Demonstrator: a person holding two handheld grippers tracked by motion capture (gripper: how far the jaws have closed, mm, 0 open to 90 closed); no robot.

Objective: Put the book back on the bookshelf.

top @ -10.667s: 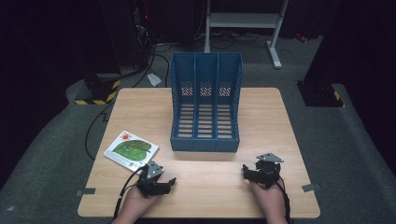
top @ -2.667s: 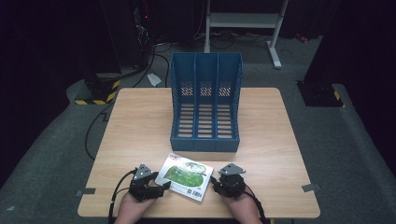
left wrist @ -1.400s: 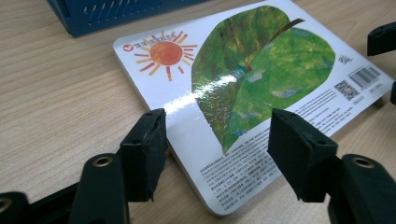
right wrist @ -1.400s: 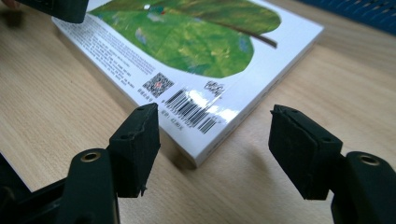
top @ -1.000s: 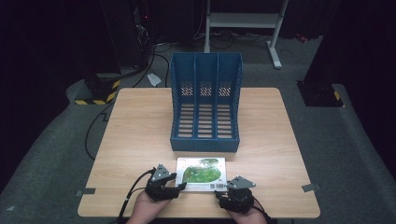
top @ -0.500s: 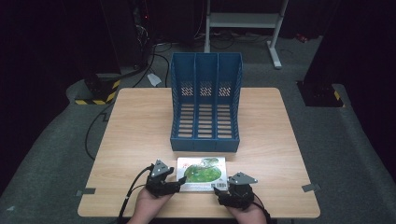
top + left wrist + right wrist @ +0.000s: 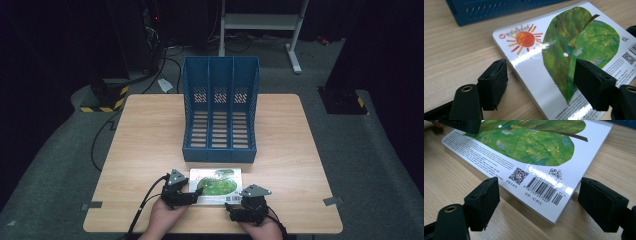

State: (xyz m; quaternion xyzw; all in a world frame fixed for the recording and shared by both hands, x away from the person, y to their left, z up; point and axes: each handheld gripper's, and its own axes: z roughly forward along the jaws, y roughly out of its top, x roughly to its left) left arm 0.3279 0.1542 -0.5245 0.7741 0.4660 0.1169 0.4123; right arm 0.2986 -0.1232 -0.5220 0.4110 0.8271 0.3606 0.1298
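We see the book (image 7: 216, 186) lying flat, back cover up, on the wooden table (image 7: 150, 130), just in front of the blue file rack (image 7: 220, 110). The left gripper (image 7: 192, 192) and right gripper (image 7: 235, 214) sit at its near corners; both sets of jaws have just been opening, pads off the cover.

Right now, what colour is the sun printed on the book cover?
Orange-red, with orange and yellow rays; the sun on the book shows best in the left gripper view.
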